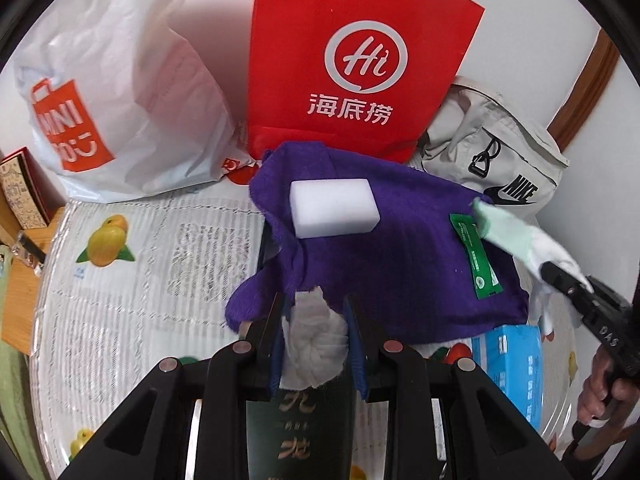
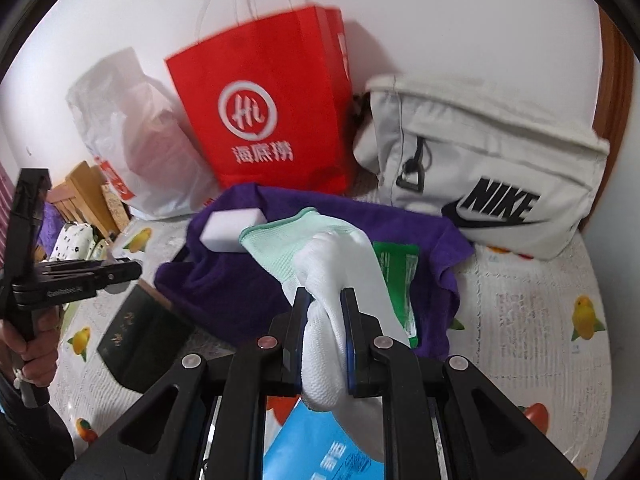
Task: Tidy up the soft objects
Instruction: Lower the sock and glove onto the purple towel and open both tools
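Note:
My left gripper (image 1: 314, 304) is shut on a crumpled white cloth (image 1: 316, 340), just in front of a purple towel (image 1: 400, 256). A white sponge block (image 1: 334, 208) and a green packet (image 1: 476, 256) lie on that towel. From the right, my right gripper (image 1: 554, 274) reaches in, holding a white glove with a mint-green cuff (image 1: 508, 232) over the towel's right edge. In the right wrist view the right gripper (image 2: 325, 294) is shut on the glove (image 2: 320, 248) above the towel (image 2: 224, 280), sponge (image 2: 232, 226) and packet (image 2: 396, 272). The left gripper (image 2: 134, 270) sits at far left.
A red paper bag (image 1: 352, 60), a white plastic shopping bag (image 1: 120, 100) and a pale Nike bag (image 1: 492, 160) stand along the back wall. A dark green box (image 2: 144, 340) and a blue pack (image 1: 512, 364) lie on the fruit-print tablecloth (image 1: 140, 260). Wooden furniture (image 2: 88, 192) stands at left.

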